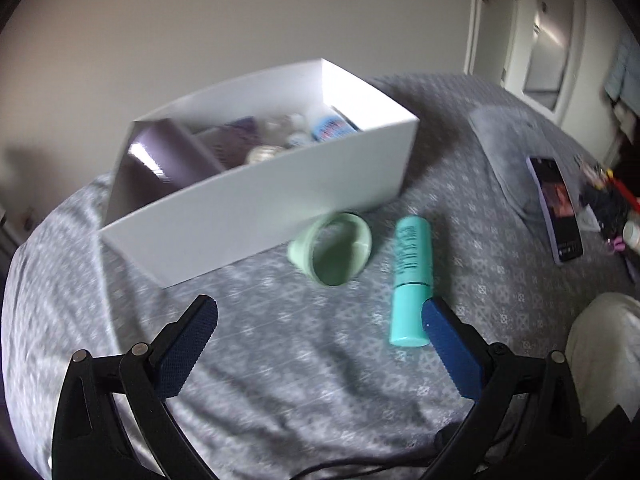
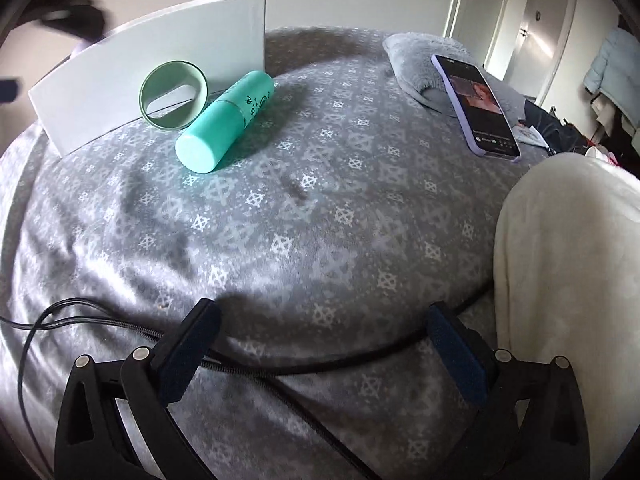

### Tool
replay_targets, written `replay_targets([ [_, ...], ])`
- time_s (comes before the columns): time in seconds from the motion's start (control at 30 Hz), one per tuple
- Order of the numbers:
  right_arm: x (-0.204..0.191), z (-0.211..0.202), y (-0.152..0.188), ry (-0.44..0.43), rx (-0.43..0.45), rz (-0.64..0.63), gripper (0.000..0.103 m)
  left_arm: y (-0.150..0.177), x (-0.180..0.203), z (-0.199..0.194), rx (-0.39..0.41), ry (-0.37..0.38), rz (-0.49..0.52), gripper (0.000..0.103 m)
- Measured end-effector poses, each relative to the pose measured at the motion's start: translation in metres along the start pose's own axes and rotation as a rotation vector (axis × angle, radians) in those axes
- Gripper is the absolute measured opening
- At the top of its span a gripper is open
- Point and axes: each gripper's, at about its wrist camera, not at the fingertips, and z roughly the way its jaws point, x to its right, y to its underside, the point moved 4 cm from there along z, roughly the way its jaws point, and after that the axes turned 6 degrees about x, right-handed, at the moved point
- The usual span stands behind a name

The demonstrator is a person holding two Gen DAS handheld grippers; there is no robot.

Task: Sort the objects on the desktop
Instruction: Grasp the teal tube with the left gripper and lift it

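A white box (image 1: 280, 208) stands on the grey patterned bedspread (image 1: 304, 352) and holds several small bottles and purple items. A pale green ring-shaped holder (image 1: 332, 250) leans against its front wall. A teal tube (image 1: 410, 280) lies beside it. My left gripper (image 1: 320, 320) is open and empty, just short of the ring, its right finger beside the tube's cap end. In the right wrist view the box (image 2: 160, 72), ring (image 2: 174, 96) and tube (image 2: 226, 122) lie far ahead at upper left. My right gripper (image 2: 324, 324) is open and empty, low over the bedspread.
A phone in a purple case (image 2: 476, 104) rests on a grey pillow (image 2: 420, 64) at the right; it also shows in the left wrist view (image 1: 556, 204). A cream blanket (image 2: 568, 280) lies at the right. Black cables (image 2: 280, 368) cross the bedspread before my right gripper. Clutter (image 1: 612, 204) sits far right.
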Motion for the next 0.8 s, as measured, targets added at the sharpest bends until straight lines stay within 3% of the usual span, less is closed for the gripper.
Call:
replay_targets([
  [0.33, -0.002, 0.005, -0.009, -0.019, 0.009, 0.013, 0.103, 0.005, 0.064, 0.081, -0.197, 0.079, 0.116, 0.102],
  [0.5, -0.002, 0.005, -0.009, -0.019, 0.011, 0.013, 0.103, 0.011, 0.077, 0.099, -0.258, 0.107, 0.071, 0.093],
  [0.53, -0.002, 0.005, -0.009, -0.018, 0.011, 0.013, 0.103, 0.012, 0.075, 0.099, -0.257, 0.122, 0.042, 0.086],
  [0.6, -0.002, 0.005, -0.009, -0.019, 0.011, 0.013, 0.103, 0.013, 0.070, 0.092, -0.241, 0.127, -0.004, 0.057],
  [0.63, -0.002, 0.005, -0.009, -0.018, 0.011, 0.013, 0.103, 0.013, 0.067, 0.087, -0.235, 0.134, -0.011, 0.035],
  [0.8, -0.002, 0.005, -0.009, -0.017, 0.012, 0.012, 0.103, 0.021, 0.049, 0.051, -0.197, 0.141, -0.028, 0.033],
])
